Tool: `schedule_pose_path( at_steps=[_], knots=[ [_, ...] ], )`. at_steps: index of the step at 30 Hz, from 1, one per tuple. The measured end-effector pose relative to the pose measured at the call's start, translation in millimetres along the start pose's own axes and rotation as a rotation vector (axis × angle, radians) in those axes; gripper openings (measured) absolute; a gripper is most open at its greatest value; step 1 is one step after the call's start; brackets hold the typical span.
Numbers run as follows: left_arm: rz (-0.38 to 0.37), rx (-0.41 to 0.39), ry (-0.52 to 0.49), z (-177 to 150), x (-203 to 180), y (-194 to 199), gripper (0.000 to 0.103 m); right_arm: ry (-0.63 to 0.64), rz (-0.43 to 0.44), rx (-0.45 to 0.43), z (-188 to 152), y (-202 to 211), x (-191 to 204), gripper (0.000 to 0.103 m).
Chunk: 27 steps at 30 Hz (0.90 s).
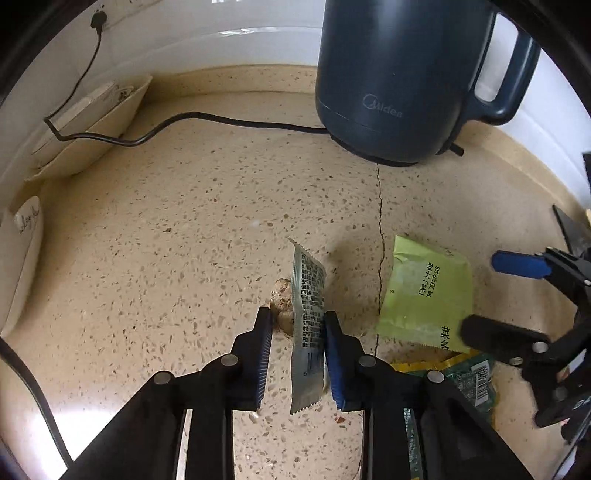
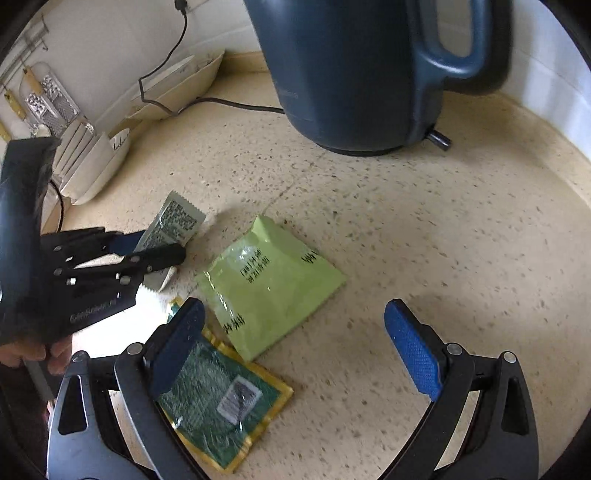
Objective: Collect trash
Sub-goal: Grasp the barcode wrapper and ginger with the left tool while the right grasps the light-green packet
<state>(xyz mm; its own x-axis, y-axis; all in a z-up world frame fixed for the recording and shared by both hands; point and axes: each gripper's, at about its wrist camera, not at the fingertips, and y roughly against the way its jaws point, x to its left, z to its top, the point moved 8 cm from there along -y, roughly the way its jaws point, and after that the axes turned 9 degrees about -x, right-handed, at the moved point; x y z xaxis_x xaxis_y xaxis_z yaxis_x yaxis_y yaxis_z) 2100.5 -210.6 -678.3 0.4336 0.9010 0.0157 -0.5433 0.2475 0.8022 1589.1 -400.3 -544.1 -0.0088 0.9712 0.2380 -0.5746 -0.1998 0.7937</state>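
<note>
Left gripper (image 1: 297, 332): silver wrapper (image 1: 308, 325) pinched upright | Right gripper (image 2: 295, 343): fingers spread above green packet (image 2: 269, 284) | Kettle (image 2: 351, 74) behind.

This is a kitchen in a home. A big dark blue kettle (image 1: 399, 81) stands on a speckled stone counter (image 1: 184, 221). Its black cord (image 1: 207, 120) runs left from the kettle to a plug (image 1: 99, 19) in the white wall. Further left of the kettle, white dishes (image 2: 177, 88) lean against that wall. Beyond them, a metal grater (image 2: 51, 103) hangs on the wall.
</note>
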Motion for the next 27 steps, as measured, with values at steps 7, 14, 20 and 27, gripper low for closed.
schedule_pose_path(
  at_steps=[7, 14, 20, 27],
  knots=[
    [-0.01, -0.09, 0.115, -0.4, 13.3, 43.3, 0.023, 0.128, -0.016, 0.006, 13.4, -27.5, 23.7, 0.098],
    [0.065, -0.105, 0.176, -20.7, 31.1, 79.3, 0.023, 0.3, -0.109, 0.017, 6.9, -38.7, 41.0, 0.092],
    [0.063, -0.097, 0.229, -35.5, 34.8, 94.1, 0.023, 0.315, -0.094, -0.004, 9.6, -28.8, 44.4, 0.036],
    [0.05, -0.116, 0.245, -44.0, 32.0, 128.6, 0.023, 0.298, -0.031, 0.011, 4.9, -21.4, 52.1, 0.012]
  ],
)
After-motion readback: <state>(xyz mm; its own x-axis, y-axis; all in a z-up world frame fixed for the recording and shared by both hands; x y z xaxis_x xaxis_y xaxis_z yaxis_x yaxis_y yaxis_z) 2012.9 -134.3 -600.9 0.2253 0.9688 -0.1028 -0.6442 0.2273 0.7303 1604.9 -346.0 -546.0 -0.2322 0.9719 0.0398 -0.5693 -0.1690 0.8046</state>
